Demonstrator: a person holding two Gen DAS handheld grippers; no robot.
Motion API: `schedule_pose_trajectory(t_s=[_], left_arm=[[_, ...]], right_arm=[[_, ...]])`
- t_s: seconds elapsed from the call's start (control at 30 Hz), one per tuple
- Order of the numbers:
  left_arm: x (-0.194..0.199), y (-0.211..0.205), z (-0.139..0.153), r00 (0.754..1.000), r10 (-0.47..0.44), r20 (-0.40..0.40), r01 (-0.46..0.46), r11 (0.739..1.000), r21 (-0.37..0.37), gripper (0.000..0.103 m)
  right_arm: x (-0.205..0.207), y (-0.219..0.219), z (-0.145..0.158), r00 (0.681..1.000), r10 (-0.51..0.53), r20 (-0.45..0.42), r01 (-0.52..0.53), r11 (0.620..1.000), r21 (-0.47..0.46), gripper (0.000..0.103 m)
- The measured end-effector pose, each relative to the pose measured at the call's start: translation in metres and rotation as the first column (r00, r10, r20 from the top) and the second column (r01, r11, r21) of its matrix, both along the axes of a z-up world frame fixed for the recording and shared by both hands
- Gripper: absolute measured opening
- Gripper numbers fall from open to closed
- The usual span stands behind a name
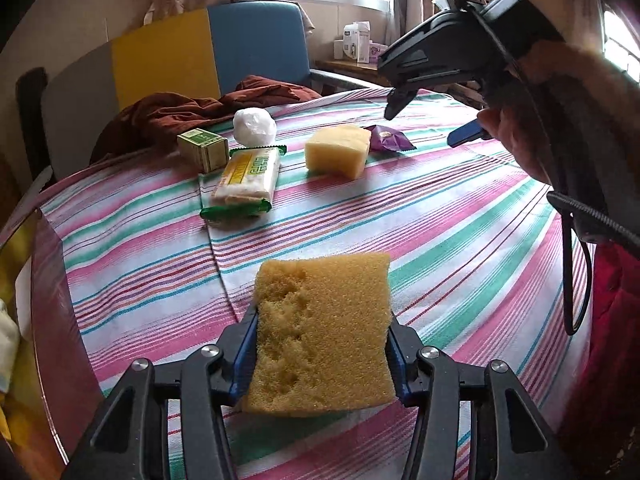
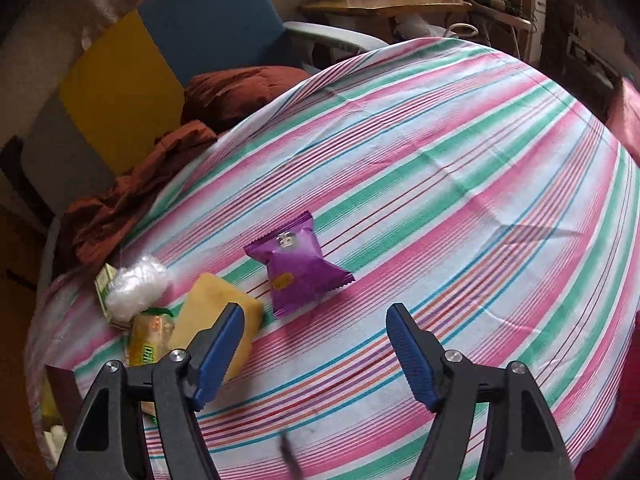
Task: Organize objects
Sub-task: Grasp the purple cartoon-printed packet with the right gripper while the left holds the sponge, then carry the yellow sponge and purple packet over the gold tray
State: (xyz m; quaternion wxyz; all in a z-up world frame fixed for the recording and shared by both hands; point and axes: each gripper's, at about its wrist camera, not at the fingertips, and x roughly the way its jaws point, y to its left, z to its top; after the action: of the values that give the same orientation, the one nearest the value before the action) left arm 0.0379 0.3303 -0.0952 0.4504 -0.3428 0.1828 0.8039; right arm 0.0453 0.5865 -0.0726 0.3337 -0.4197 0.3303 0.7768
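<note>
We've got the left gripper [image 1: 322,340] clamped on a yellow sponge [image 1: 322,336], holding it up off the striped tablecloth [image 1: 460,220], on the near side of the cracker pack [image 1: 248,176]. The right gripper [image 2: 316,356] hangs over the cloth with its fingers wide and nothing between them, and the purple snack bag [image 2: 298,262] lies just ahead of it. Around the cracker pack: a second sponge [image 1: 338,152] to its right, a small green box [image 1: 203,148] touching its far left corner, and a white plastic wad [image 1: 255,126] just behind it.

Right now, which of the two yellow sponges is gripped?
The darker yellow sponge, clamped in the left gripper. The paler sponge lies free on the tablecloth.
</note>
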Motion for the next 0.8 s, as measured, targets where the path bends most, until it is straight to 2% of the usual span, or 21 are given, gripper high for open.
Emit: schedule_pose_trajectory(t_s=[0.23,0.43,0.5,0.6,0.8], left_arm=[[-0.003,-0.003,0.0,1.0,-0.004,0.03,0.003,1.0,0.026,0.054],[-0.004,-0.003,-0.001,0.999,-0.008,0.038,0.007,1.0,0.031,0.055],[-0.004,-0.003,-0.001,0.999,-0.008,0.039,0.007,0.999,0.032,0.055],[-0.004,-0.002,-0.002,0.999,-0.01,0.043,0.008,0.999,0.033,0.055],[-0.004,-0.002,-0.002,0.999,-0.011,0.04,0.009,0.999,0.034,0.056]], right_arm=[[-0.028,0.016,-0.004,0.998,0.03,0.054,-0.031,0.999,0.024,0.079],[-0.064,0.031,-0.023,0.989,0.088,0.119,-0.092,0.995,0.024,0.079],[-0.071,0.033,-0.037,0.98,0.118,0.157,-0.118,0.993,-0.008,0.07],[-0.072,0.028,-0.039,0.969,0.134,0.209,-0.148,0.987,0.055,0.042],[-0.051,0.014,-0.033,0.95,0.165,0.265,-0.183,0.982,0.045,0.037]])
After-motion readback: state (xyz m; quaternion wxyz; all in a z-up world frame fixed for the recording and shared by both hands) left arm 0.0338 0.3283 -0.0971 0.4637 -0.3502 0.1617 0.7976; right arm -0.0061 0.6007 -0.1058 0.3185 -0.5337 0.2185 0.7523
